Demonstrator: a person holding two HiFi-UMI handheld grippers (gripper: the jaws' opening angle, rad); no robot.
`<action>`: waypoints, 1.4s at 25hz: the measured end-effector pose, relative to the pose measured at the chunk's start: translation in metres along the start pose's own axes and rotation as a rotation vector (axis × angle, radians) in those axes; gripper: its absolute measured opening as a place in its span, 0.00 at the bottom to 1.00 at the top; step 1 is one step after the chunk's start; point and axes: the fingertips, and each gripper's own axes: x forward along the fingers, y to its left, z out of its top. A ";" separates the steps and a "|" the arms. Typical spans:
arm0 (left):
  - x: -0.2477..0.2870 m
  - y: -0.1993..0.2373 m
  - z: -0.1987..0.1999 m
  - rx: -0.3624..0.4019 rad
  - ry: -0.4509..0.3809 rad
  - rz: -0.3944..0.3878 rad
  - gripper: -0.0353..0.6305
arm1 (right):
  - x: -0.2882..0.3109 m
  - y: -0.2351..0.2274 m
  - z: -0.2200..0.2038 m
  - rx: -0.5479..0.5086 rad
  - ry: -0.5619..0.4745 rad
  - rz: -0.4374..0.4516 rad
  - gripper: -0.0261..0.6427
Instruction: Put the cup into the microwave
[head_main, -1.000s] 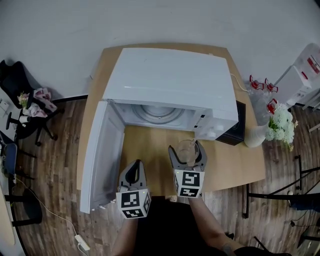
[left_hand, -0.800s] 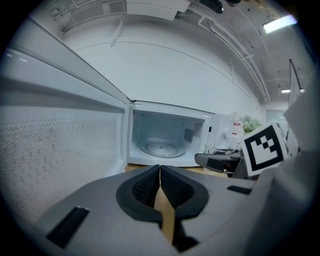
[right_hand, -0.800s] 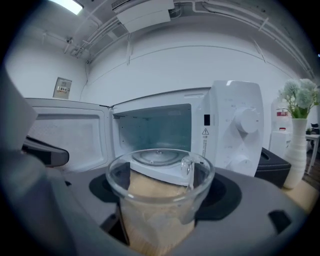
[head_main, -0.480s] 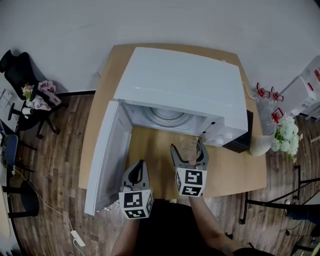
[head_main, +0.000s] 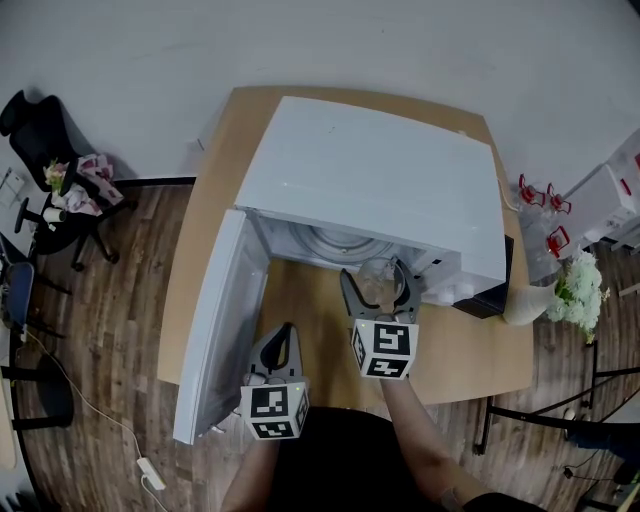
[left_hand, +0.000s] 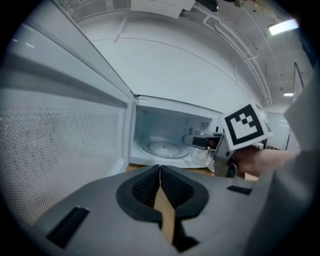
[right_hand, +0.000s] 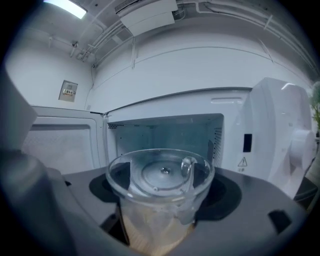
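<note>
1. Two grippers show in the head view, and I report each in turn.
2. Right gripper (head_main: 378, 298): I read its jaws as clamped on the clear glass cup (right_hand: 160, 187), one jaw on each side of the cup wall. The cup stands upright with its rim up. In the right gripper view its handle shows right of centre.
3. Cup location: it is held above the wooden table (head_main: 470, 350) at the mouth of the microwave (head_main: 380, 180) cavity, toward the right side of the opening. I cannot tell whether it has crossed the threshold.
4. Left gripper (left_hand: 160, 172): the jaws are pressed together with nothing between them. It sits nearer to me than the right gripper and to its left, just beside the open door (head_main: 225, 320).
5. Microwave: a white unit standing on the table, with the door swung out to the left. The glass turntable (left_hand: 162, 148) lies flat on the cavity floor.
6. Surroundings: a white vase of white flowers (head_main: 527, 300) shows at the table's right edge. A black chair (head_main: 40, 160) stands far left on the wooden floor.
</note>
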 end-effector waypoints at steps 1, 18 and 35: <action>0.001 0.001 0.000 -0.001 0.001 0.000 0.06 | 0.005 0.000 0.004 -0.002 -0.005 0.002 0.63; 0.029 0.012 0.001 0.005 0.033 -0.018 0.06 | 0.074 0.022 0.025 -0.081 -0.037 0.077 0.63; 0.047 0.012 -0.005 -0.022 0.054 -0.033 0.06 | 0.124 0.035 0.019 -0.134 -0.029 0.140 0.63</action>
